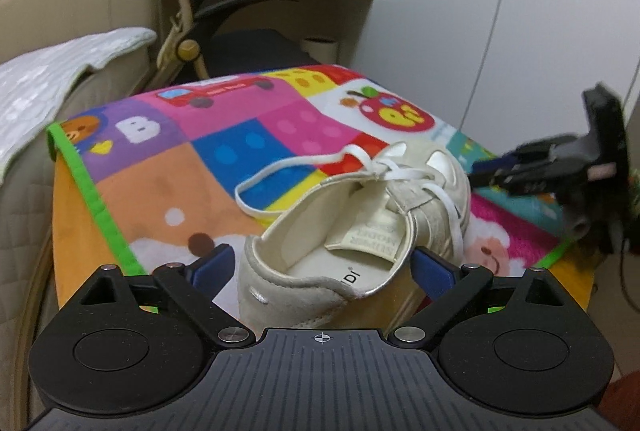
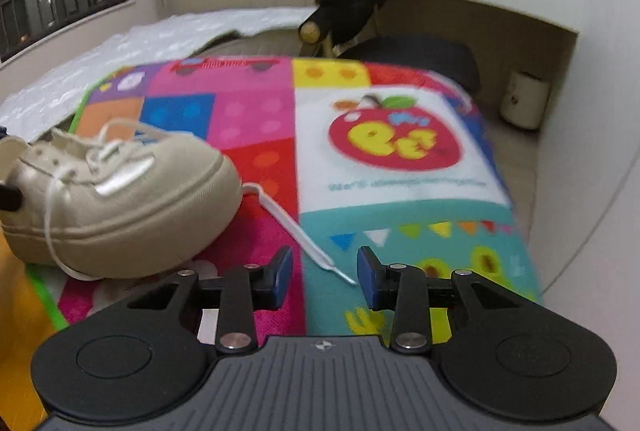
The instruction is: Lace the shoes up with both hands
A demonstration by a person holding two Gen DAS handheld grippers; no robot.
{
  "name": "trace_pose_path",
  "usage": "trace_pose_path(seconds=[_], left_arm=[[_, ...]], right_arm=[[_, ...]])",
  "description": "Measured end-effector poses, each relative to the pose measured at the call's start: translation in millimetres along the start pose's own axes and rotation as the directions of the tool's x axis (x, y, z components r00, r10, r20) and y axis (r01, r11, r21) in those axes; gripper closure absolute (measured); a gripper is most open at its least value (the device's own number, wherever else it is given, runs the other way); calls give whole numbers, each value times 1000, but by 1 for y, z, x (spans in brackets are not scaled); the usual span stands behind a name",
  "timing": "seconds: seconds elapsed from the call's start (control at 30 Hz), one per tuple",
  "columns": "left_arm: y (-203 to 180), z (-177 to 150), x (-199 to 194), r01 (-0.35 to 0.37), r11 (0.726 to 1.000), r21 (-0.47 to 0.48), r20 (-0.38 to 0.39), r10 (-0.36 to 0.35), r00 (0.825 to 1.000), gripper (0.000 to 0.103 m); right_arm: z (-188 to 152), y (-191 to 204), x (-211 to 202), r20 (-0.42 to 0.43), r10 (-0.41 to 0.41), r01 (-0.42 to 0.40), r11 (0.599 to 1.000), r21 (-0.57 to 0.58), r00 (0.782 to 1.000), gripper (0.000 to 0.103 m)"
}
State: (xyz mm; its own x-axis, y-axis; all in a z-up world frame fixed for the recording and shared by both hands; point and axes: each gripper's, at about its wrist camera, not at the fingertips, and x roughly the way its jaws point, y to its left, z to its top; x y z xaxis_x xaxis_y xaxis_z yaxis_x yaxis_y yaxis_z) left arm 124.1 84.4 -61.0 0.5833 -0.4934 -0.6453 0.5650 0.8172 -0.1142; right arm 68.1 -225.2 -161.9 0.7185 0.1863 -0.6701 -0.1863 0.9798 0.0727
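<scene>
A cream sneaker [image 1: 352,231] lies on a colourful play mat [image 1: 224,147], heel toward my left gripper [image 1: 323,269]. That gripper is open wide, its blue pads [image 1: 214,265] on either side of the heel, with a gap showing on the left side. One white lace [image 1: 256,187] loops out to the left of the shoe. In the right wrist view the sneaker [image 2: 132,191] sits at the left, and the other lace [image 2: 288,219] trails from its toe across the mat [image 2: 400,199]. The lace's tip lies between the parted pads of my right gripper [image 2: 325,279], unpressed. The right gripper [image 1: 486,171] appears blurred beside the toe.
The mat covers an orange table [image 1: 66,231] whose edges are close on the left and right. A bed with a quilt [image 1: 48,87] stands to the left, an office chair [image 1: 224,31] behind, a white cupboard wall [image 1: 500,11] and a small bin [image 2: 524,103] at the right.
</scene>
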Motion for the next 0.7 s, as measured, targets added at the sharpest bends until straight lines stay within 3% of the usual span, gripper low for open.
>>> trace_pose_path(seconds=[0.1, 0.2, 0.37, 0.47, 0.57, 0.63, 0.7], left_arm=[[2, -1, -1, -11, 999, -35, 12, 12, 1000, 4], [2, -2, -2, -18, 999, -46, 20, 18, 1000, 4], [5, 2, 0, -33, 998, -59, 29, 35, 999, 3], [8, 4, -2, -52, 995, -88, 42, 56, 998, 2], [6, 2, -5, -52, 995, -85, 39, 55, 998, 2], [-2, 0, -13, -44, 998, -45, 50, 46, 998, 2], [-18, -2, -30, -23, 999, 22, 92, 21, 996, 3]], right_arm=[[-2, 7, -2, -11, 70, -69, 997, 18, 998, 102], [-2, 3, -30, 16, 126, -127, 987, 96, 992, 102], [11, -33, -114, 227, 103, -165, 948, 272, 968, 102], [20, -47, -172, 391, 79, -214, 925, 314, 917, 102], [31, -43, -223, 533, 82, -259, 929, 266, 842, 102], [39, -36, -244, 591, 118, -297, 930, 216, 798, 102], [46, -27, -251, 610, 168, -338, 925, 175, 774, 102]])
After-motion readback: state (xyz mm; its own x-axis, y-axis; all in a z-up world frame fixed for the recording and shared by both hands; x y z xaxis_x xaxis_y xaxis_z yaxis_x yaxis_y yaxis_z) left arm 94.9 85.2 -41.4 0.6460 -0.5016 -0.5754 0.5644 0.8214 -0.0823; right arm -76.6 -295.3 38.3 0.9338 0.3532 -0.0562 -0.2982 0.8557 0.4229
